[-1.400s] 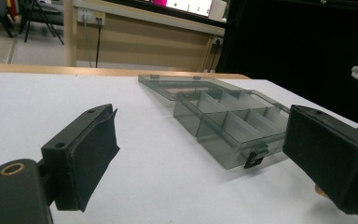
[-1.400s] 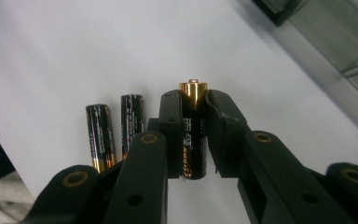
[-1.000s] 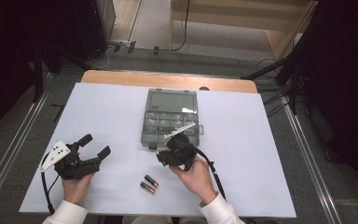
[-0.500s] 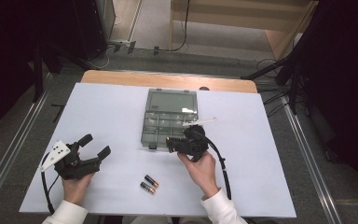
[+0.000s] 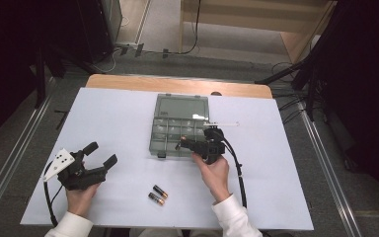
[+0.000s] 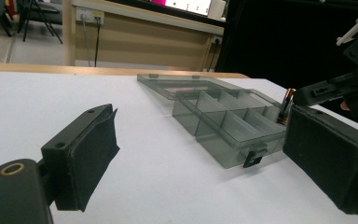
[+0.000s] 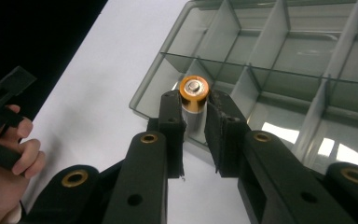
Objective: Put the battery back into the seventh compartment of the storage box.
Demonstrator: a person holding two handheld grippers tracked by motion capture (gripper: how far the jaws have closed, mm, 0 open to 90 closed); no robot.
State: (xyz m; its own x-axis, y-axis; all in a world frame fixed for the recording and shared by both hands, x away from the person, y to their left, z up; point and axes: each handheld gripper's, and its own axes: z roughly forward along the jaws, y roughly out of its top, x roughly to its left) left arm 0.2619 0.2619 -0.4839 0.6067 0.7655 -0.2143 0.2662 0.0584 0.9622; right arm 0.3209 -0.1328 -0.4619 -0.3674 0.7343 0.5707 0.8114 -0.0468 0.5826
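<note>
A clear grey compartment box (image 5: 170, 131) lies open at the table's middle, its lid (image 5: 182, 106) flat behind it. My right gripper (image 5: 183, 143) points left over the box's front row, shut on a battery (image 7: 194, 99) with a gold end. The battery stands upright between the pads, above a front compartment (image 7: 223, 42). From the left gripper view, the same battery (image 6: 286, 106) hangs over the box's near right corner. Two more batteries (image 5: 158, 194) lie on the white table in front of the box. My left gripper (image 5: 101, 154) rests open at the front left, with nothing in it.
The white tabletop (image 5: 118, 118) has free room left of the box and along the right side. A black cable (image 5: 238, 173) trails from the right gripper toward the front edge. A wooden strip (image 5: 177, 85) borders the table's far edge.
My right gripper, still shut on the battery, has shifted right and a little farther away along the box's front, turning to point left. The left gripper has stayed put.
</note>
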